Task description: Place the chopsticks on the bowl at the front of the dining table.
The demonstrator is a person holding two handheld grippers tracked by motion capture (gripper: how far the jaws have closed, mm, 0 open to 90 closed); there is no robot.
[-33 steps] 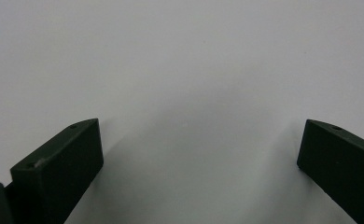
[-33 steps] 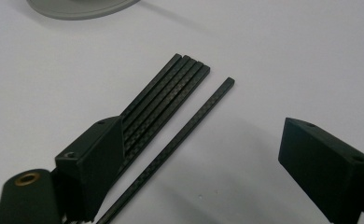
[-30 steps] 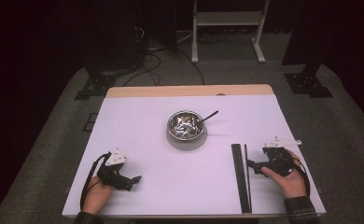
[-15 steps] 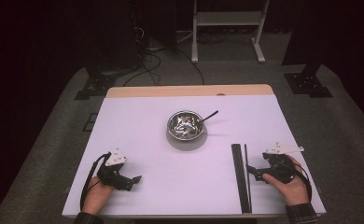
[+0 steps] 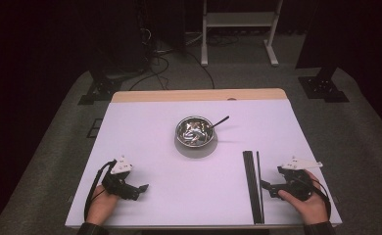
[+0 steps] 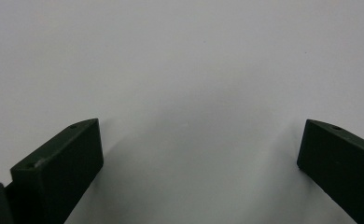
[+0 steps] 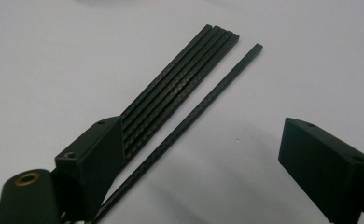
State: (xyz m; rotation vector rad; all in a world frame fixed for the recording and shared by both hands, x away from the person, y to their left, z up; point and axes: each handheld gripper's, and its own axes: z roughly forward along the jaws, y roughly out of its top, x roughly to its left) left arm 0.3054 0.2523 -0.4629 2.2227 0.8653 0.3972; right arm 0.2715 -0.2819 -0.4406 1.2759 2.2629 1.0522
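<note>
Right gripper (image 5: 267, 186) sits low at the near right corner of the surface (image 5: 145, 132), jaws spread wide and pinching nothing. In the right gripper view (image 7: 203, 158) one loose chopstick (image 7: 194, 119) runs between the jaws; the bundle of sticks (image 7: 180, 84) lies just beside it, against the outer face of one jaw. In the high view the bundle (image 5: 248, 181) and the single chopstick (image 5: 259, 176) lie parallel, pointing from the near edge toward the far edge, right of centre.

Change from 1.0 s ago: right hand (image 5: 306, 203) has drawn back toward the near edge and its gripper now sits lower along the sticks. Sticks themselves have not shifted.

Left gripper (image 5: 142, 188) rests near the near left corner, unmoved, jaws spread; left gripper view (image 6: 199, 149) has bare surface between them.

Bowl (image 5: 195, 132) with a utensil (image 5: 218, 122) stays at the centre, well apart from both grippers.
</note>
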